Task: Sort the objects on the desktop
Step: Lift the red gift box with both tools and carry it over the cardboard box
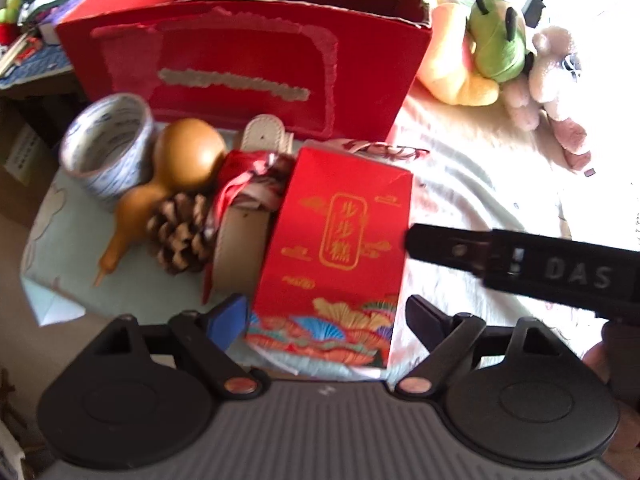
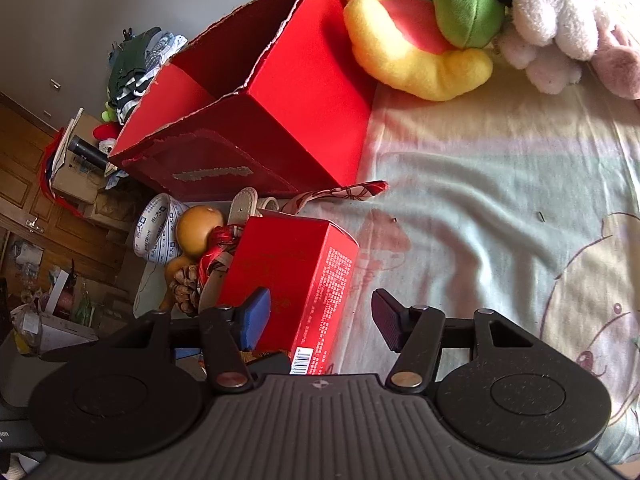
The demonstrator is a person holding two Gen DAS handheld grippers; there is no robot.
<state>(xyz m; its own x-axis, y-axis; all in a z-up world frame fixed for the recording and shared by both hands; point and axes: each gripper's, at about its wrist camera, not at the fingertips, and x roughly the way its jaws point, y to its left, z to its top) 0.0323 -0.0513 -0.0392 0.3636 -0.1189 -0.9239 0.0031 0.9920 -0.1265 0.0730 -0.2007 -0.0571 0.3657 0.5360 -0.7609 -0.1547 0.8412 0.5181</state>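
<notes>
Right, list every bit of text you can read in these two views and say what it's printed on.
"步步糕": gold characters in a gold frame on the red cardboard gift box.
"DAS": pale letters on the black right gripper reaching in, left wrist view.
Unreadable: fine print and barcode on that box's side; blue print on the white tape roll; worn silver strip on the big open red carton.
</notes>
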